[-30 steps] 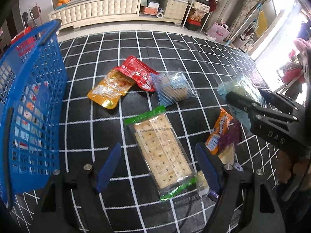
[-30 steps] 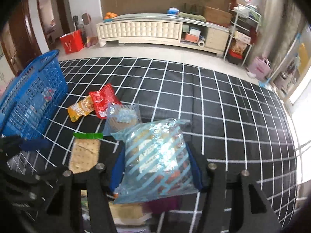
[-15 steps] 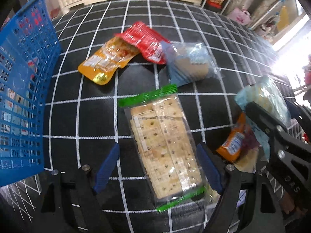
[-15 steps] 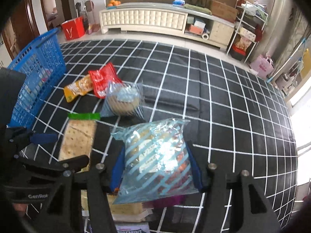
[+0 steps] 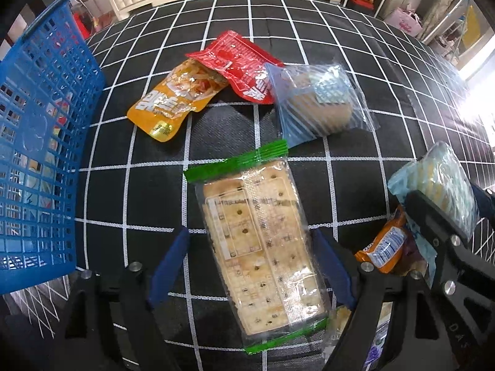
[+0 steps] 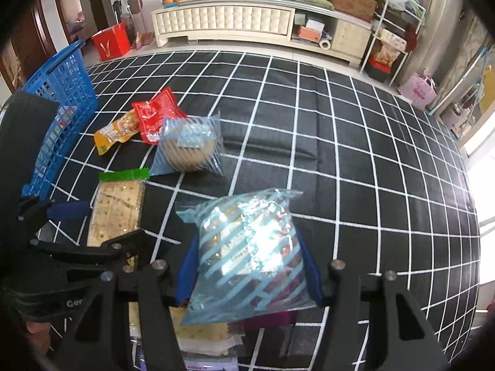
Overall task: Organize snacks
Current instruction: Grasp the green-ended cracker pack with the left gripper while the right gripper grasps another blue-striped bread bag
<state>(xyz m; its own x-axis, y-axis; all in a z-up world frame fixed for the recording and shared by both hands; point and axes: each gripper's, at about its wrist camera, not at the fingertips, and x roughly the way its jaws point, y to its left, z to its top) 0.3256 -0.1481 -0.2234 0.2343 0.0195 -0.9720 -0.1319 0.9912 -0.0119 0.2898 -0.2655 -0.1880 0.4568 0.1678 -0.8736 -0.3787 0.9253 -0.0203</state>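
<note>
A green-edged clear pack of crackers [image 5: 260,238] lies on the black checked mat, between the open fingers of my left gripper [image 5: 250,266]; it also shows in the right wrist view [image 6: 117,204]. My right gripper [image 6: 247,266] is shut on a blue-striped snack bag [image 6: 247,247], held above the mat; the bag shows at the right of the left wrist view [image 5: 442,179]. A blue basket [image 5: 40,142] stands at the left, with packets inside. An orange pouch [image 5: 176,99], a red pouch [image 5: 244,65] and a second blue-striped bag [image 5: 318,102] lie beyond the crackers.
An orange-and-purple packet [image 5: 386,247] and other flat packs [image 6: 204,334] lie under the right gripper. The mat [image 6: 355,170] stretches far to the right. A white cabinet [image 6: 235,21] and shelves [image 6: 393,31] stand beyond the mat.
My left gripper has moved forward and down over the cracker pack, which now lies between its fingers. The right gripper still holds its bag and has shifted little.
</note>
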